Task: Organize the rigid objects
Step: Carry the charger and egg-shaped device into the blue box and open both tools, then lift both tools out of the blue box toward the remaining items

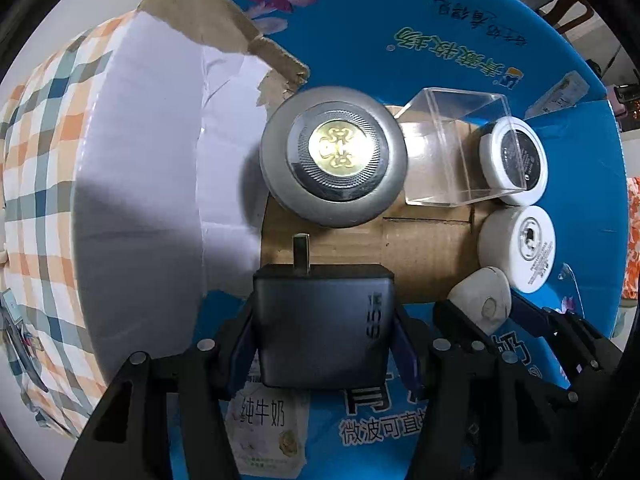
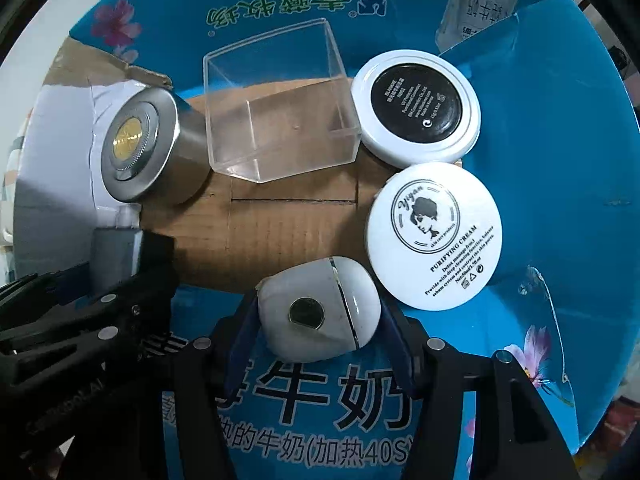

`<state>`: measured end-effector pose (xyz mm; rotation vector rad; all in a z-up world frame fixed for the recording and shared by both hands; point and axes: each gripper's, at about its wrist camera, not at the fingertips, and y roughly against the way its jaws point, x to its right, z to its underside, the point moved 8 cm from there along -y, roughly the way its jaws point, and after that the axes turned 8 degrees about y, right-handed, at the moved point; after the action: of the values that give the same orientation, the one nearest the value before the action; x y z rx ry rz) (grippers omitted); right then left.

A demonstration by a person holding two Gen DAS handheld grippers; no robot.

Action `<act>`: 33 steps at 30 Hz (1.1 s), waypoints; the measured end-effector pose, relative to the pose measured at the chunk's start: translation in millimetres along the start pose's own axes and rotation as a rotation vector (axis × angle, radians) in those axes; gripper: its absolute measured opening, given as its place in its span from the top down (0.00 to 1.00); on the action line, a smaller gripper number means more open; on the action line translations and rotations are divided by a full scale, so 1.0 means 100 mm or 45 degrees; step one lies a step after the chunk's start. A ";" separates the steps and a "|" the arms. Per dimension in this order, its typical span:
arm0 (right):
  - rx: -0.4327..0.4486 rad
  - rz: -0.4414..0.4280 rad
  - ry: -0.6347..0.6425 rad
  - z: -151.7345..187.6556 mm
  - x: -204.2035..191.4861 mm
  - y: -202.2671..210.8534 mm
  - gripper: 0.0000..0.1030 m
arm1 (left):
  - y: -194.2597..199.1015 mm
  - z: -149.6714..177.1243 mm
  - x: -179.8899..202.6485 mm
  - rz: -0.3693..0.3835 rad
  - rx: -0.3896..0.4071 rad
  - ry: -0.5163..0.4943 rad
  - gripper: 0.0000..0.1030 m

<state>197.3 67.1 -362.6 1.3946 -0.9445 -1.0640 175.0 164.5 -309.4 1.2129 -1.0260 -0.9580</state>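
My left gripper [image 1: 324,336] is shut on a dark grey charger plug [image 1: 320,320], prongs pointing ahead, just above the open blue cardboard box [image 1: 440,20]. My right gripper [image 2: 316,320] is shut on a white rounded gadget [image 2: 320,312] with a round metal button; the gadget also shows in the left wrist view [image 1: 482,300]. Inside the box lie a silver round tin [image 1: 334,156] with a gold emblem, a clear plastic cube [image 1: 456,148], a white jar with a black label [image 2: 416,108] and a white cream jar [image 2: 434,236].
The box has a brown cardboard floor [image 2: 288,232] and a white paper flap [image 1: 152,160] on its left side. A checked cloth [image 1: 36,160] lies outside on the left. The left gripper's black frame [image 2: 80,340] shows at the lower left of the right wrist view.
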 end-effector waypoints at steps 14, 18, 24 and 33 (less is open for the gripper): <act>0.019 0.004 0.010 0.02 0.07 0.25 0.23 | 0.17 0.00 -0.02 0.007 0.007 -0.010 0.44; 0.074 0.031 0.026 0.06 0.13 0.48 0.17 | 0.29 0.04 0.02 0.002 0.035 -0.015 0.43; 0.145 0.026 0.021 0.22 0.22 0.86 0.09 | 0.54 0.27 0.12 0.007 0.092 -0.003 0.36; 0.274 0.010 0.027 0.65 0.40 1.58 0.08 | 1.08 0.37 0.13 0.037 0.207 0.002 0.21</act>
<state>149.7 -3.6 -209.2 1.5729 -1.0725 -0.9608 146.6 154.3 -198.6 1.3285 -1.1352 -0.8636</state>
